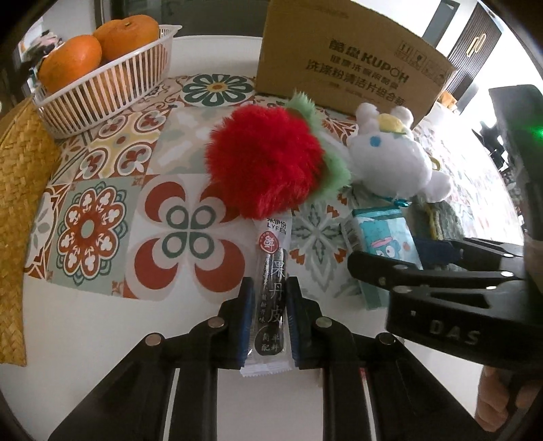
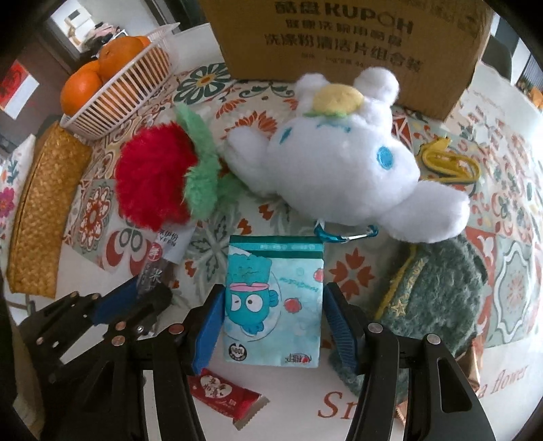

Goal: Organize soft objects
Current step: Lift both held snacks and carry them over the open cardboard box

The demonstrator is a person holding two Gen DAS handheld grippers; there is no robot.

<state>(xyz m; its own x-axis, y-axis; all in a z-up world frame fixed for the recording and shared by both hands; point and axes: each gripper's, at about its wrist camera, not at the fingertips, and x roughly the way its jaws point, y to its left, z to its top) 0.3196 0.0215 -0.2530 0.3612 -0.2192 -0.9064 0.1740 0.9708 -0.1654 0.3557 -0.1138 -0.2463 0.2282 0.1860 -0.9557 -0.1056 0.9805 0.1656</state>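
While the left gripper (image 1: 269,317) squeezes the long snack bar (image 1: 269,298) on the tablecloth (image 1: 101,190), the right gripper (image 2: 273,325) sits open around the blue pouch (image 2: 273,305); lifting the snack might drag the red fluffy ball (image 1: 268,159) resting on its tip.

A home is indicated, most likely a dining or living area. A table is covered by a cloth (image 1: 101,190) printed with colourful tile and flower patterns. Oranges (image 1: 101,44) are kept in a white slatted basket (image 1: 101,98) at the far left, beside a woven straw mat (image 1: 20,190). A cardboard box (image 1: 349,64) printed for laundry cleaning tablets is stood at the back. Plush toys, a red fluffy one (image 2: 152,179) and a white one (image 2: 339,169), are scattered among snack packets (image 2: 224,397). A doorway into another furnished room (image 2: 85,30) can be seen beyond the table in the right wrist view.
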